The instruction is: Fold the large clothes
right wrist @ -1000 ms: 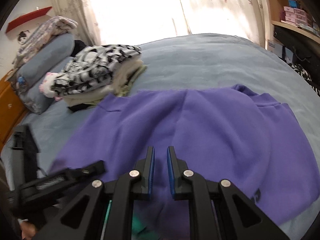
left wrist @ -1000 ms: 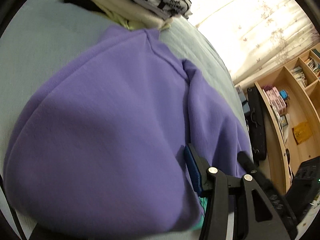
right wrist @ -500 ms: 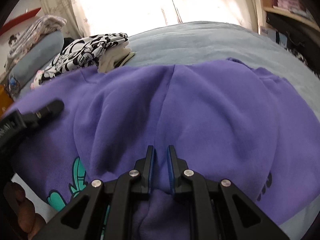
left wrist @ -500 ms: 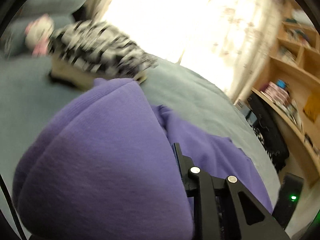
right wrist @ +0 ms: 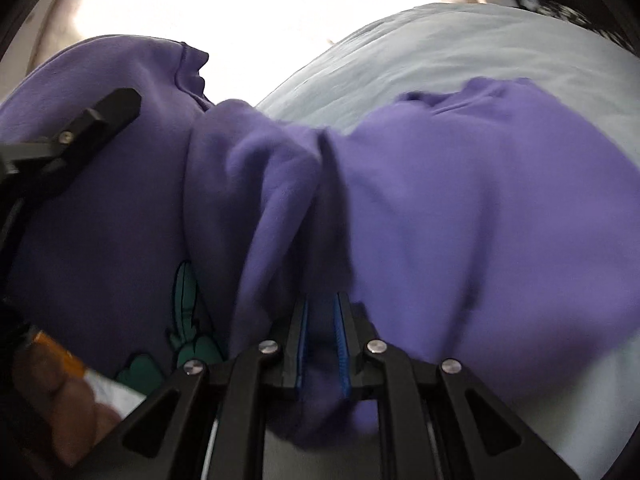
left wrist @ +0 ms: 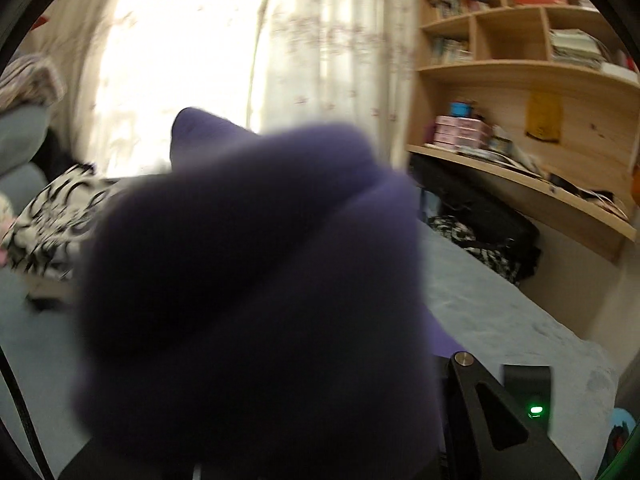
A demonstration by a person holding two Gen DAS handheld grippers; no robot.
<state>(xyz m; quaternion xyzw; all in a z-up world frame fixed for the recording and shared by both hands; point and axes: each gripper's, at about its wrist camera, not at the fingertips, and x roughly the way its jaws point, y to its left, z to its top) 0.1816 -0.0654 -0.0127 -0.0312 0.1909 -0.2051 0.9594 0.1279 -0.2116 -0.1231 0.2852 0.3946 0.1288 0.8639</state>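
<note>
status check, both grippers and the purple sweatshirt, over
Right gripper shut on purple sweatshirt. Left gripper clamped on its other side, fabric lifted off the bed. Folded clothes pile off to the side, nothing blocking.

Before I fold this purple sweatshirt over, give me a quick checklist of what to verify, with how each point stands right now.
1. Right tongs pinch the purple sweatshirt: ok, cloth sits between the blue pads.
2. Left tongs hold the sweatshirt: cannot tell for sure; the jaws have just been closing and bunched cloth hides the tips, though the raised corner by them suggests a hold.
3. Landing spot on the bed bare: ok, the grey sheet beyond the sweatshirt is bare.
4. Stack of folded clothes out of the way: ok, it lies off to the side.
5. Cloth flat between the two tongs: not ok, thick bunched folds run down the middle.
</note>
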